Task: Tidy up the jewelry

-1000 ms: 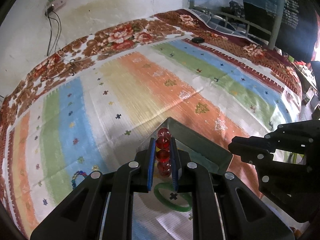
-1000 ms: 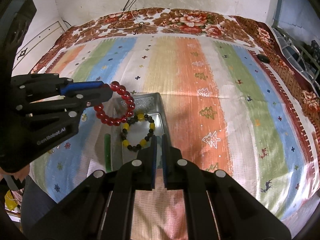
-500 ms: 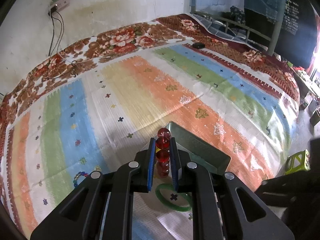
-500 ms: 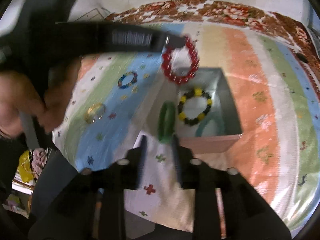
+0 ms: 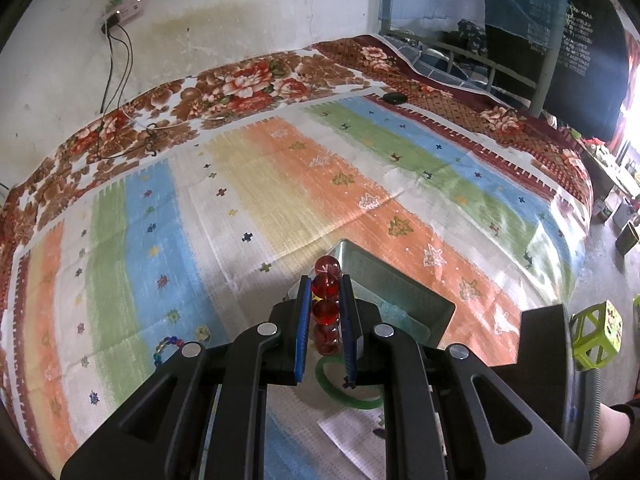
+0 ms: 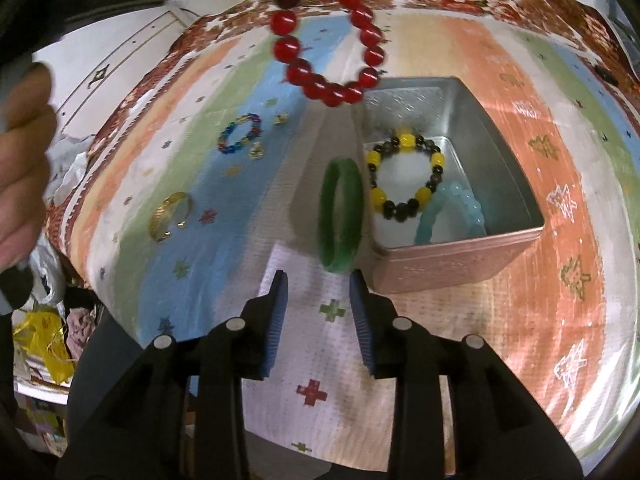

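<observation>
Beads of the red bracelet (image 5: 326,300) sit pinched between the blue pads of my left gripper (image 5: 325,330), so that gripper is clenched on it. In the right wrist view the rest of the loop (image 6: 328,52) hangs free in the air, just beyond the near-left corner of the metal box (image 6: 460,256). I judge it is held high like this so the loop can swing clear over the rim and drop inside.

Already in the box lie a yellow-and-black bracelet (image 6: 404,178) and a pale blue bracelet (image 6: 452,210), which tells me the box is the collecting place.

A green bangle (image 6: 340,216) stands on edge, leaning against the box's left wall, directly ahead of my right gripper (image 6: 318,320). That gripper is released and grasps nothing; its pads (image 6: 276,320) are spread wide enough to straddle the bangle, which looks like the next pick.

Further left on the striped bedspread (image 6: 560,160) of the bed rest a multicoloured bead bracelet (image 6: 240,134) and a gold bangle (image 6: 170,216), well apart from both grippers and not yet sorted.
</observation>
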`<move>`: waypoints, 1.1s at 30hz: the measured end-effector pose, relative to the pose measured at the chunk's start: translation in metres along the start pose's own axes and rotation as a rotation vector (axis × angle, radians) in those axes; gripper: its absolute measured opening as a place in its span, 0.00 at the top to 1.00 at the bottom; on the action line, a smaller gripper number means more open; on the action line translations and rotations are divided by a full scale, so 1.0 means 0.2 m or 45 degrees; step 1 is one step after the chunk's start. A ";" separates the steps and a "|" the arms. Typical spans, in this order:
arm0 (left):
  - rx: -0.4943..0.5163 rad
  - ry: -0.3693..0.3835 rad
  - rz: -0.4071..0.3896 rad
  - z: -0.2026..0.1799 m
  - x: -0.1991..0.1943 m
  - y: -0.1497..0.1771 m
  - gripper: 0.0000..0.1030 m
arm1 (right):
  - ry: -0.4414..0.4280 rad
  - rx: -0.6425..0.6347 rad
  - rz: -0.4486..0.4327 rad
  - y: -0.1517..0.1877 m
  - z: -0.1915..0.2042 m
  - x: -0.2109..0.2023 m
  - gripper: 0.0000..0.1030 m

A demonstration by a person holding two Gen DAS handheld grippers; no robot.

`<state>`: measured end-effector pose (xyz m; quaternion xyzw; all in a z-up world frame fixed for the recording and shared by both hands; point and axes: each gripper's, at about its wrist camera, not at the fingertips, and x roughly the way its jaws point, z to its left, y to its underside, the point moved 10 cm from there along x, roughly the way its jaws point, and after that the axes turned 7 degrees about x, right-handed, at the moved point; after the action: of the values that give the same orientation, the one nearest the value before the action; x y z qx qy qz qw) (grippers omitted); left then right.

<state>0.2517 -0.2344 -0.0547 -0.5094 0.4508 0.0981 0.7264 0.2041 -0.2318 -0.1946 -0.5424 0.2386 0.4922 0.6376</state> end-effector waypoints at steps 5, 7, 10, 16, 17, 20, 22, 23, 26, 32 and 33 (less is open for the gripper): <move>0.007 0.007 0.002 -0.01 0.00 0.02 0.87 | 0.008 0.028 -0.006 0.00 -0.04 0.04 0.67; 0.008 0.013 0.005 -0.02 0.00 0.03 0.87 | 0.002 0.033 -0.013 0.00 -0.04 0.05 0.67; 0.013 0.020 0.004 -0.02 0.00 0.03 0.87 | -0.012 0.039 -0.019 -0.02 -0.02 0.07 0.67; 0.015 0.010 0.008 -0.02 0.00 0.02 0.87 | 0.015 0.047 -0.001 -0.04 -0.04 0.11 0.69; 0.018 -0.001 0.012 -0.01 0.01 0.02 0.87 | 0.016 0.049 -0.002 -0.04 -0.04 0.12 0.75; 0.012 0.000 0.016 0.00 0.01 0.03 0.87 | 0.030 0.048 -0.016 -0.04 -0.05 0.11 0.84; 0.007 0.000 0.016 0.01 0.01 0.03 0.87 | 0.028 0.039 -0.014 -0.04 -0.04 0.11 0.84; 0.009 0.002 0.016 0.01 0.01 0.03 0.87 | 0.031 0.034 -0.014 -0.04 -0.04 0.11 0.85; 0.004 0.006 0.013 0.02 0.01 0.03 0.87 | 0.030 0.011 -0.022 -0.05 -0.03 0.09 0.88; -0.001 0.002 0.010 0.04 0.00 0.04 0.87 | 0.048 -0.042 -0.057 -0.08 0.03 0.02 0.88; -0.002 -0.001 0.009 0.04 -0.01 0.04 0.87 | 0.047 -0.048 -0.063 -0.08 0.04 0.00 0.88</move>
<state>0.2508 -0.2230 -0.0577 -0.5083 0.4524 0.1012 0.7257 0.2164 -0.2226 -0.1854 -0.5691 0.2274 0.4706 0.6348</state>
